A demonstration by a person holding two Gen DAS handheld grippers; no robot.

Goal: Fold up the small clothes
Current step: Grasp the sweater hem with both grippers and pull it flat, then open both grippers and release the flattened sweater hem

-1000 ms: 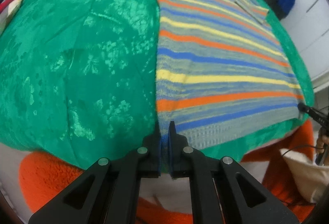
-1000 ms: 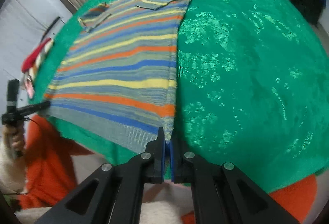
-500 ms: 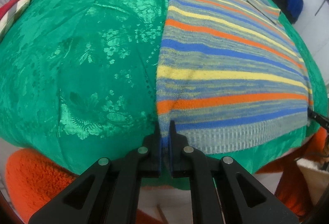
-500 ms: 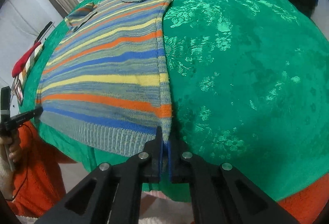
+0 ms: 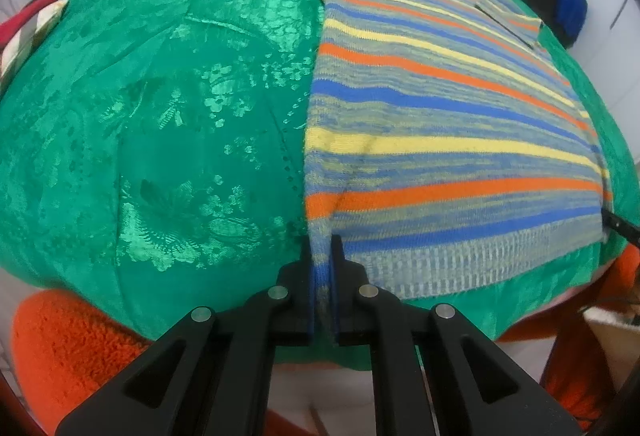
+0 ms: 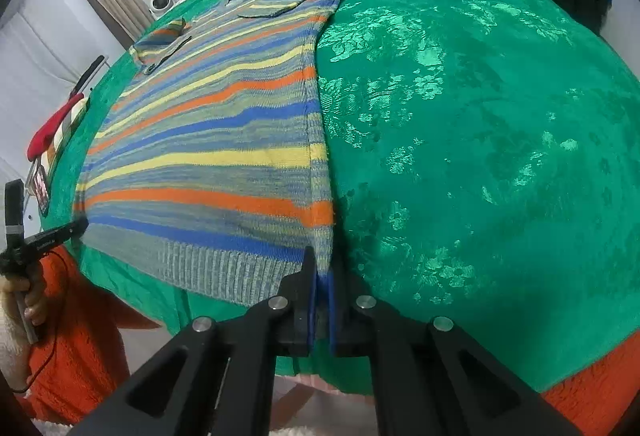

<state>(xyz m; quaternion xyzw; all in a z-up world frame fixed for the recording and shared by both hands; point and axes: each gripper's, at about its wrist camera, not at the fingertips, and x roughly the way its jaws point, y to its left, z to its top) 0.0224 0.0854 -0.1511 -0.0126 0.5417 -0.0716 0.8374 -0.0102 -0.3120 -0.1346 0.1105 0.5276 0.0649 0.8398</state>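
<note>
Striped knit sweater (image 5: 440,139) spread flat on a green floral-patterned cloth (image 5: 168,123), filling the right half of the left wrist view and the left half of the right wrist view (image 6: 216,163). Bands of orange, blue, yellow and grey-green running across it, ribbed hem along the near edge, sleeves folded in over the body toward the top of each frame, collar bunched at the far end. Left gripper (image 5: 322,272) at bottom centre of its frame, jaws nearly closed and pinching the near hem corner at the sweater's left edge, knit fabric visibly caught between the pads and pulled up slightly into a ridge. Right gripper (image 6: 320,272) at bottom centre of its frame, jaws likewise almost shut, clamped on the opposite hem corner at the sweater's right edge. Other gripper's tip just touching the far hem corner at the side margin of each view. Orange fleece garment (image 5: 60,348) visible below the cloth's edge in the lower corners. Red-handled item (image 6: 52,131) lying at the cloth's left margin in the right wrist view.
</note>
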